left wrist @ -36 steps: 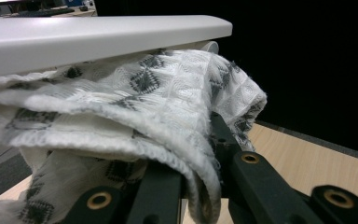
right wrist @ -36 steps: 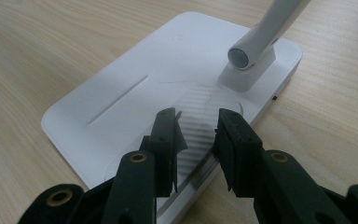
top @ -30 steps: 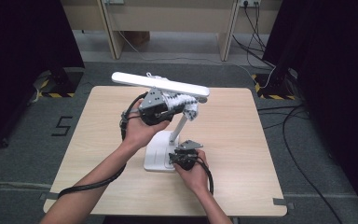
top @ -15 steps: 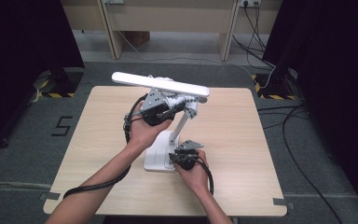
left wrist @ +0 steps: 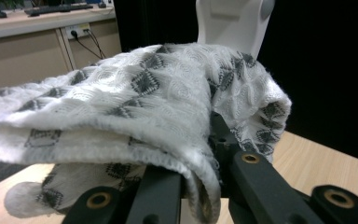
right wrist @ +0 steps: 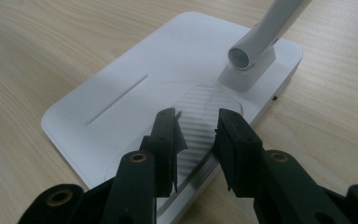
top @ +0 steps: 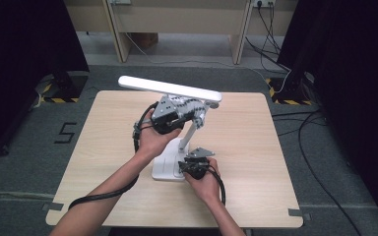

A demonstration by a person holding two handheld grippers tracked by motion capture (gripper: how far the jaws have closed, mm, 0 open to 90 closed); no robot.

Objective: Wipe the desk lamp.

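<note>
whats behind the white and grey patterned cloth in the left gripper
Behind the white and grey patterned knit cloth rises part of the white plastic desk lamp. The cloth covers the lamp's lower part and most of the left gripper, which is shut on it.

Lamp arm (top: 191,133) and head (top: 169,89) block table (top: 256,147) centre, bare tabletop both sides

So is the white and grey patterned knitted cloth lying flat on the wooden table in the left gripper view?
No, the white and grey patterned knitted cloth is bunched between the left gripper jaws, raised above the table.
</note>
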